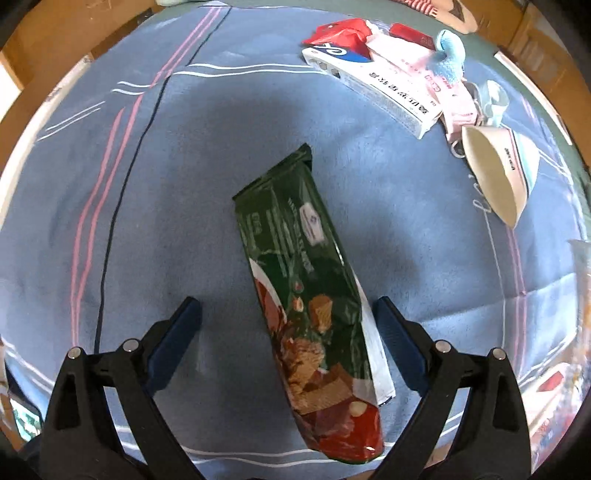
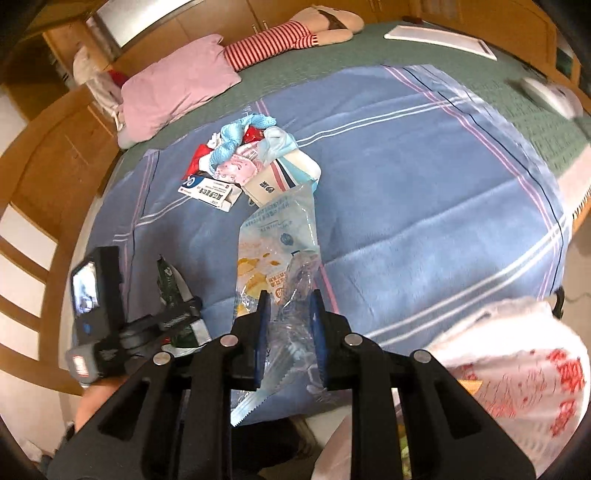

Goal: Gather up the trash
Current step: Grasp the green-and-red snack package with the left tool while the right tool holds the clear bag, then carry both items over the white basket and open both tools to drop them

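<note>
A green and red snack wrapper [image 1: 310,295] lies on the blue blanket [image 1: 184,184]. My left gripper [image 1: 288,314] is open, one finger on each side of the wrapper's near half. In the right wrist view my right gripper [image 2: 288,306] is shut on a clear plastic snack bag [image 2: 277,243] and holds it above the blanket [image 2: 424,184]. The left gripper's body [image 2: 110,325] shows at lower left there, over the green wrapper [image 2: 166,277]. A white plastic trash bag with red print [image 2: 517,369] is at lower right.
A pile of trash lies further off: a white box [image 1: 376,88] [image 2: 210,192], a paper cup on its side [image 1: 498,173] [image 2: 280,177], red and pink wrappers [image 1: 343,33] and a blue cloth [image 2: 236,136]. A pink pillow [image 2: 173,88] and a striped doll [image 2: 280,40] lie beyond.
</note>
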A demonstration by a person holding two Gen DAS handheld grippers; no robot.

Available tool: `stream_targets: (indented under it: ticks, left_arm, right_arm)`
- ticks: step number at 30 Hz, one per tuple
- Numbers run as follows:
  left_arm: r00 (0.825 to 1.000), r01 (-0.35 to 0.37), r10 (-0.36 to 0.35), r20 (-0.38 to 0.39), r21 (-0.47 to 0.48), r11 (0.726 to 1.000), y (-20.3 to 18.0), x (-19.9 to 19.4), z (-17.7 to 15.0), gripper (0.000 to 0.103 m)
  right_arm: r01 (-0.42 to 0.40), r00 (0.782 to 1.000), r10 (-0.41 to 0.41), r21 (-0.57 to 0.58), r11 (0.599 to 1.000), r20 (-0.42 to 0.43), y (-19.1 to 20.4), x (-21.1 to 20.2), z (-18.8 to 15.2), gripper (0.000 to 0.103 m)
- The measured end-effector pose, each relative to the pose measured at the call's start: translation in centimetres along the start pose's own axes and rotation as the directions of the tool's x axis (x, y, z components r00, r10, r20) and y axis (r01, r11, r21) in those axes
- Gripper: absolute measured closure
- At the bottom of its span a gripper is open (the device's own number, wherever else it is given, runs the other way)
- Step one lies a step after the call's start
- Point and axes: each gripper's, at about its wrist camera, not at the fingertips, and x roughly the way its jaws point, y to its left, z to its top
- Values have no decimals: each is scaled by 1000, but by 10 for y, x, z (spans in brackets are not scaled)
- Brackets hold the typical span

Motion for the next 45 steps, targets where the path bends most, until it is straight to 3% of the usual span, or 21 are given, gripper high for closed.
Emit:
stream_targets:
  ticks: [6, 10, 13, 14, 18, 22, 23, 26, 30, 33, 35, 37, 39, 40, 42, 43, 45]
  left_arm:
    - [1000, -15, 15, 25, -2, 1000, -11, 0, -4, 14]
    - [996, -15, 12, 93, 35, 999, -17, -8, -8, 53]
    - [992, -15, 3, 128, 91, 996, -25, -13, -13, 76]
    - [990, -20, 6, 140, 97, 995, -23, -15, -14, 79]
    - [982, 15, -26, 187, 60, 998, -5, -29, -20, 81]
    - [949, 214, -203, 240, -20, 977, 24, -51, -30, 82]
    - [941, 234, -221, 255, -19, 972, 28, -57, -31, 82]
    - [915, 267, -265, 305, 37, 963, 26, -75, -40, 82]
    - [871, 300, -339, 355, 161, 940, 9, -99, -58, 82]
    - [808, 374, -451, 379, 260, 890, -5, -118, -71, 82]
    - [774, 406, -509, 376, 321, 856, -16, -129, -89, 82]
    - [738, 446, -576, 353, 387, 807, -35, -139, -105, 82]
    - [685, 532, -671, 282, 434, 727, -54, -148, -126, 82]
    - [669, 559, -699, 252, 448, 697, -61, -150, -134, 82]
    - [625, 620, -766, 153, 498, 606, -84, -155, -155, 82]
    - [608, 640, -788, 102, 524, 562, -95, -156, -163, 81]
    - [589, 670, -808, -11, 565, 481, -117, -154, -179, 67]
  right_arm:
    - [-8, 1000, 9, -37, 999, 18, 2, -17, -2, 81]
    - [-19, 999, 21, -49, 999, 42, -2, -24, 1, 81]
    - [-32, 998, 35, -65, 997, 54, -7, -26, -1, 81]
    - [-35, 998, 39, -68, 997, 55, -8, -26, -1, 81]
    - [-72, 995, 75, -61, 996, 64, -17, -29, -5, 81]
    - [-82, 993, 89, -84, 993, 81, -24, -44, -12, 81]
    - [-70, 993, 79, -104, 992, 90, -29, -55, -14, 81]
    - [-10, 994, 26, -146, 989, 107, -49, -83, -23, 81]
    - [57, 998, -52, -123, 991, 43, -90, -103, -48, 81]
    - [92, 992, -103, -141, 986, -74, -115, -96, -74, 80]
    - [142, 985, -154, -140, 980, -76, -127, -95, -85, 74]
    - [135, 990, -137, -59, 989, -24, -143, -105, -85, 51]
    - [51, 998, -55, 91, 995, 41, -164, -122, -79, 43]
    - [10, 997, -20, 139, 990, 70, -171, -128, -76, 43]
    - [-30, 988, -1, 191, 981, 157, -181, -146, -71, 43]
    - [-23, 982, -14, 191, 981, 189, -183, -153, -68, 42]
    - [-10, 976, -31, 184, 983, 217, -182, -159, -65, 41]
